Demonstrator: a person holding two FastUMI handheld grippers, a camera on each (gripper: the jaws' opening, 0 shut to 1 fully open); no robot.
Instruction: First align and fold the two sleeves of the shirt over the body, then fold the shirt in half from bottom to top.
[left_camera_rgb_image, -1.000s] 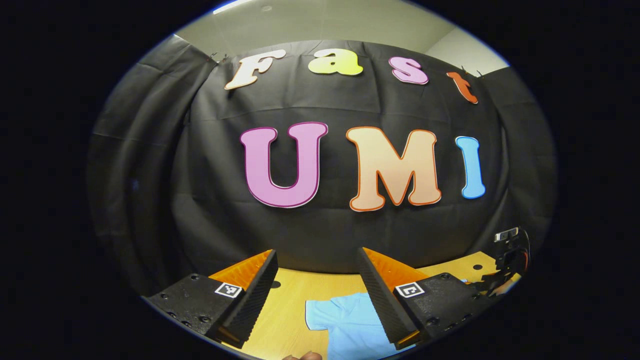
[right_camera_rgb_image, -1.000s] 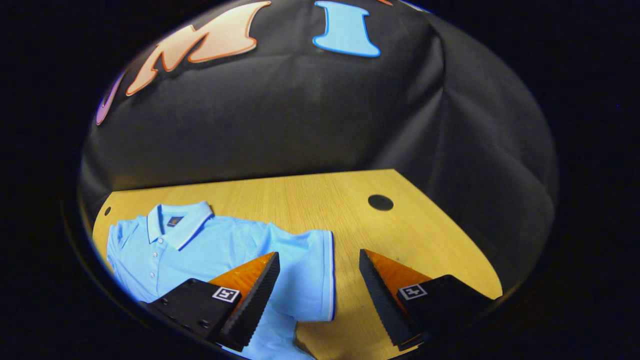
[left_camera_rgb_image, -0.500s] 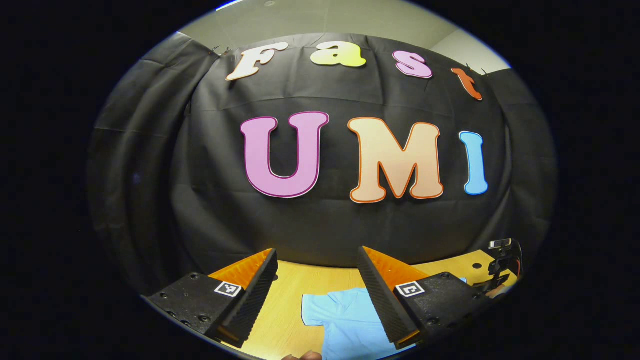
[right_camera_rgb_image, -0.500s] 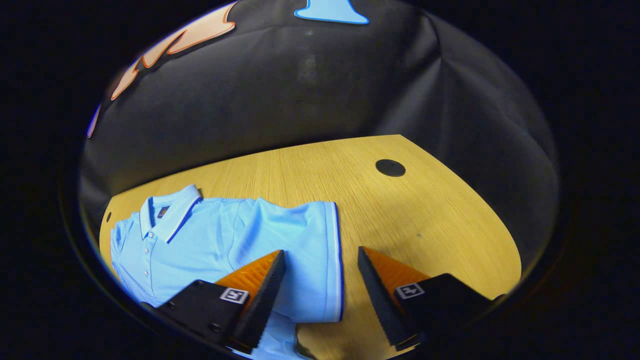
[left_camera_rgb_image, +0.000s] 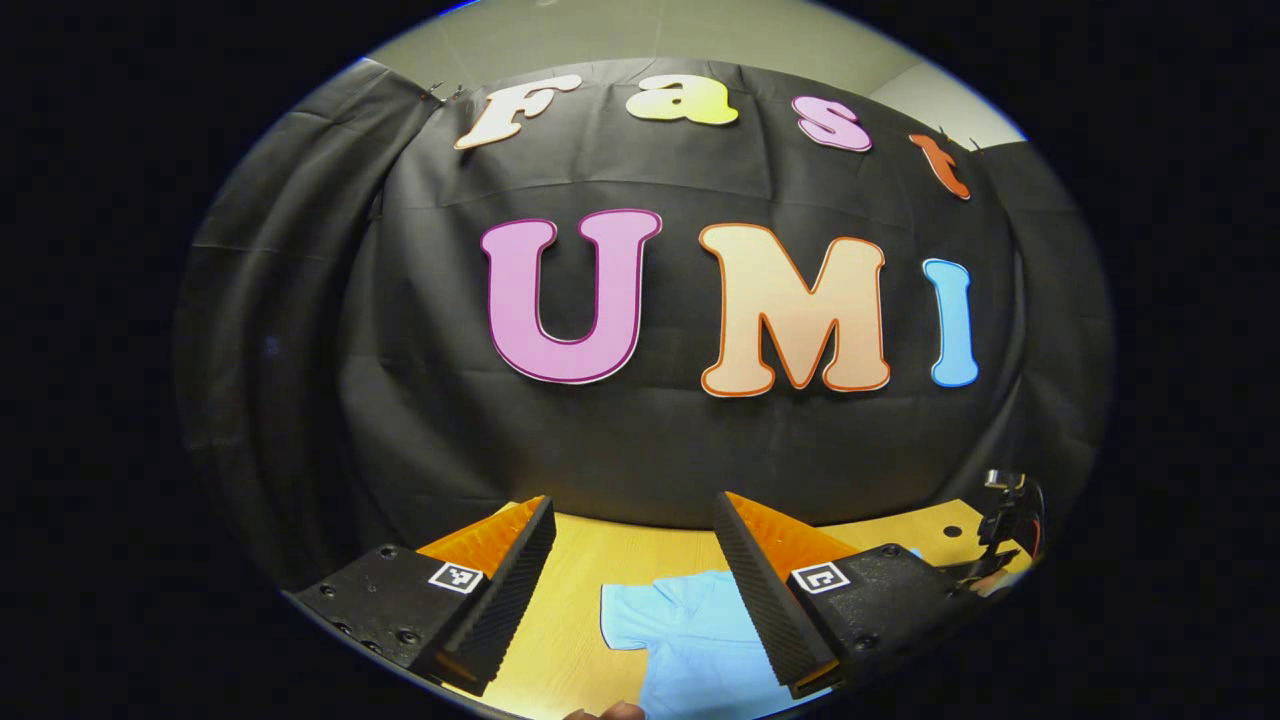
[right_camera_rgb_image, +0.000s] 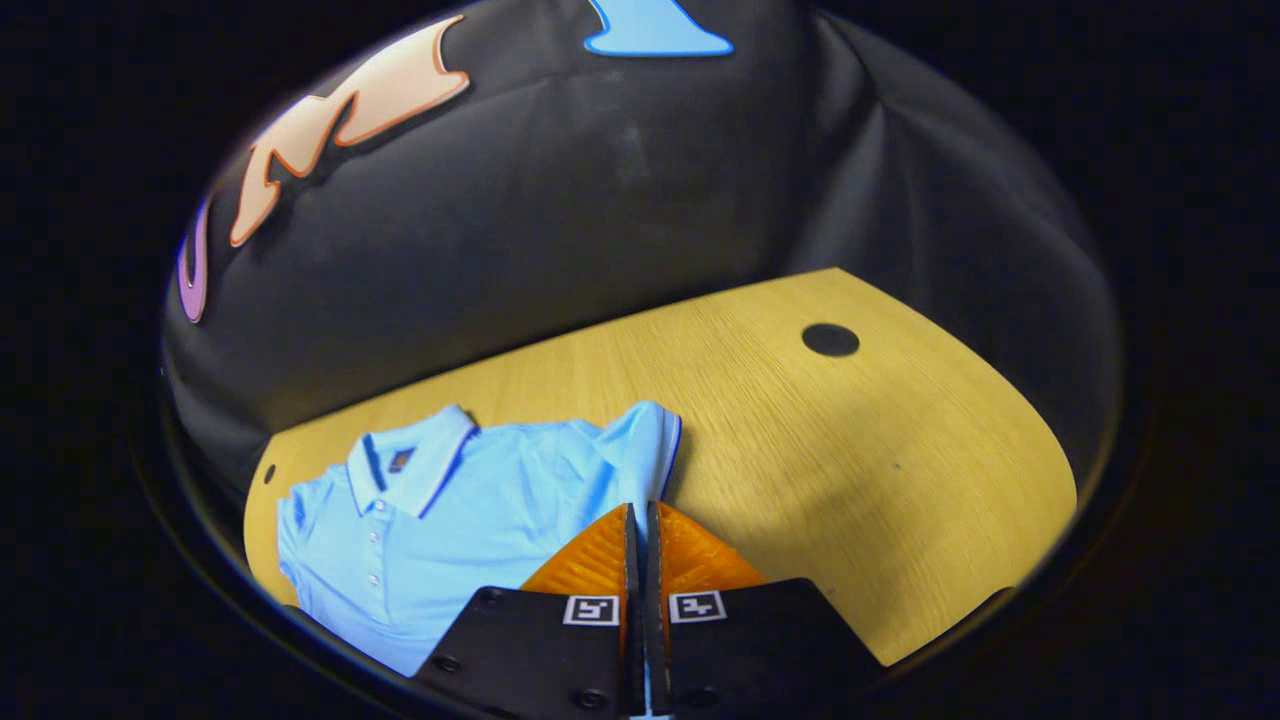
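Right tongs (right_camera_rgb_image: 640, 525) pinch sleeve (right_camera_rgb_image: 640, 450); tabletop (right_camera_rgb_image: 850, 450) beyond bare.

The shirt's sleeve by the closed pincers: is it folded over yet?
Not yet. The right gripper is shut on the sleeve, which rises bunched at the shirt edge, not laid across the body.

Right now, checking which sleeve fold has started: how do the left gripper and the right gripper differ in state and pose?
The left gripper has its jaws wide apart with nothing between them; the right gripper has its jaws closed on the shirt's sleeve.
The left gripper is held high, facing the booth wall, with the shirt below it; the right gripper is down at the table.
Both are over the same light blue shirt.
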